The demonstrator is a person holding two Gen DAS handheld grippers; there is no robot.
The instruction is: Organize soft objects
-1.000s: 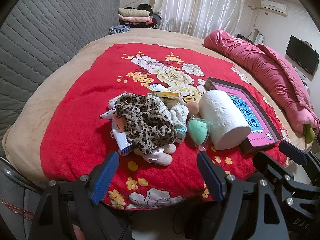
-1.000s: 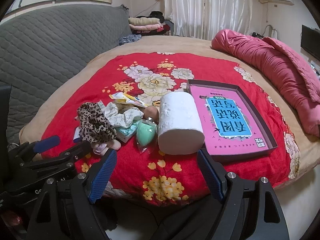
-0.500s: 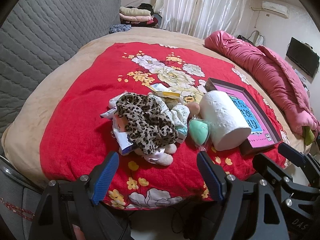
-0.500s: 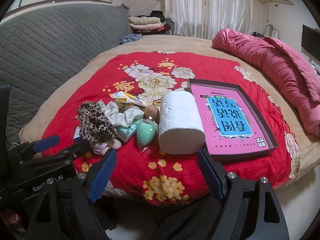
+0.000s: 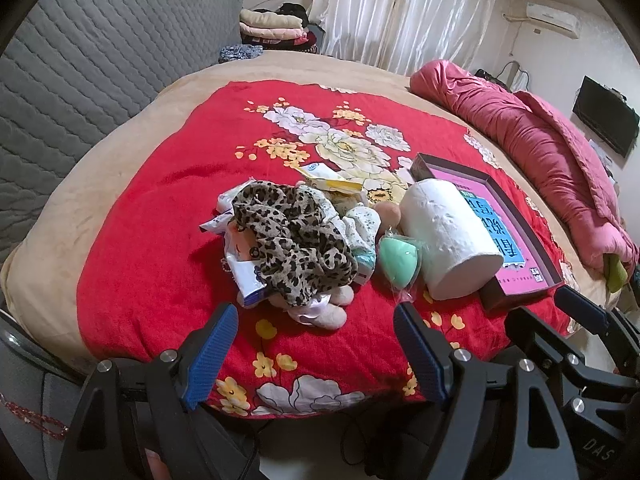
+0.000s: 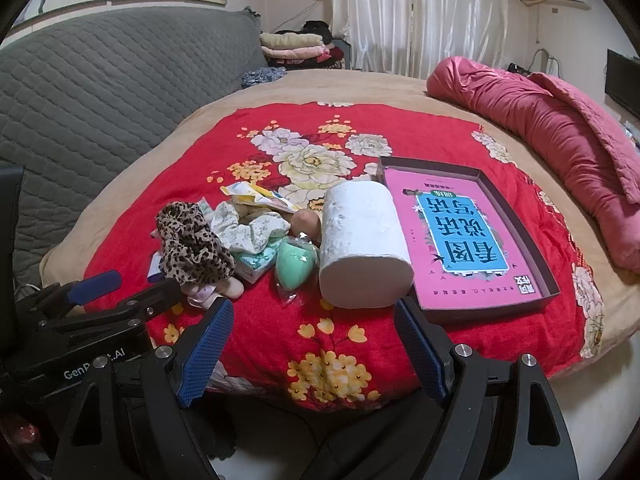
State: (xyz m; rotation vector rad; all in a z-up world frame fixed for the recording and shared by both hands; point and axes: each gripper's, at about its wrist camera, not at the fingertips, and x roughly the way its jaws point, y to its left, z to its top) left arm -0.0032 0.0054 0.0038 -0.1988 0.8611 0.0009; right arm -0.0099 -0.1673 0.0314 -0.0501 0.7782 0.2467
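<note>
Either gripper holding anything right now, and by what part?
Nothing is held. The left gripper and right gripper are both open and empty, short of the leopard scrunchie and paper roll on the red blanket.

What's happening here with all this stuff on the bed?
A person holds two grippers, left and right, both open and empty, short of a pile of soft things on the red blanket. The leopard scrunchie, green sponge and paper roll lie untouched beside the box. Sorting hasn't started.
</note>
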